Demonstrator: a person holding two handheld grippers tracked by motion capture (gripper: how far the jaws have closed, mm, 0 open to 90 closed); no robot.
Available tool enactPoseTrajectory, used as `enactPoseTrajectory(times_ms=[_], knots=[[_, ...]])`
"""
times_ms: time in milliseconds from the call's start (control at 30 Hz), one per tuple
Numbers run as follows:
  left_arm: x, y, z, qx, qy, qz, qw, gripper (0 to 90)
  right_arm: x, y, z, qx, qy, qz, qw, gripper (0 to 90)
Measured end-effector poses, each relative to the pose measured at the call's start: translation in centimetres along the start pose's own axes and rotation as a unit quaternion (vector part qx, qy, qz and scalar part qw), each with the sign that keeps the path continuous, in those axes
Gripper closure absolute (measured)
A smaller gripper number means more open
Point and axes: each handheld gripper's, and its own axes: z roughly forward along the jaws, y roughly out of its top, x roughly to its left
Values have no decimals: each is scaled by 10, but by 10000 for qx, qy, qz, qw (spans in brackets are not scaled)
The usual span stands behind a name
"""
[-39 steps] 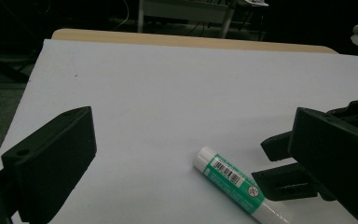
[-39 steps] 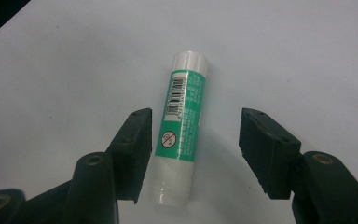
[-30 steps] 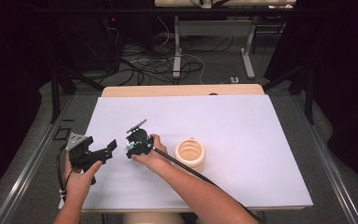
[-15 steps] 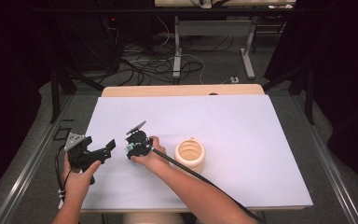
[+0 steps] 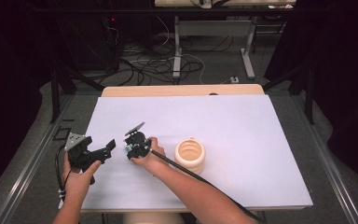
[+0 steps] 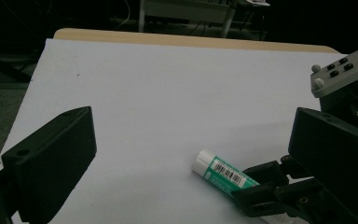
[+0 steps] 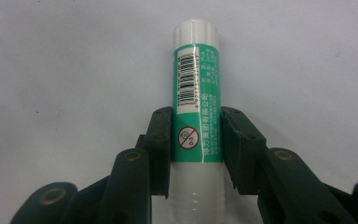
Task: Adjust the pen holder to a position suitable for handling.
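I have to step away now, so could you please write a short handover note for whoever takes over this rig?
Right gripper: jaws have just been closing around the glue stick, pads at or almost at its sides; it lies flat on the white table.
Left gripper: open, holding nothing, beside the stick.
Cream cup: upright, to the right of the right hand.
Done: stick framed between the jaws.
Left: confirm the grip and lift; the cup looks a likely destination.

Right gripper (image 7: 196, 154) low, jaws just closing; left gripper (image 5: 106, 148) jaws wide, held level.
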Motion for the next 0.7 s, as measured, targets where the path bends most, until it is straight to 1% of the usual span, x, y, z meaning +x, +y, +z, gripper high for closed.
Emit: enactPoseTrajectory(times_ms=[33,67,133,233,300,333,367,500,567,600,633,700], knots=[[0,0,0,3,2,2,10000,7,0,0,1,-50,12,-3,10000,656],[0,0,0,3,2,2,10000,7,0,1,-2,142,-33,-67,9999,657],[0,0,0,14,1,17,10000,7,0,1,-2,140,-34,-88,9999,657],[0,0,0,8,9,20,10000,7,0,0,-2,89,-5,-174,9998,658],[0,0,0,19,11,26,10000,7,0,0,-2,109,-46,-174,9998,658],[0,0,0,17,15,29,10000,7,-1,0,-2,93,-28,-265,9996,658],[0,0,0,12,15,27,10000,7,-1,0,-2,82,-1,-293,9995,658],[2,0,-1,-12,34,10,10000,7,-1,0,-4,66,-49,-339,9994,659],[3,0,-2,-26,47,3,10000,7,-1,2,-9,6,3,-311,9995,659],[3,1,-2,-28,51,-4,10000,7,-1,2,-10,-154,63,-291,9994,659],[3,1,-3,-50,72,-18,10000,7,-1,3,-13,-64,3,-319,9995,659],[4,1,-3,-65,82,-21,9999,7,-2,4,-18,-100,25,-407,9991,659]])
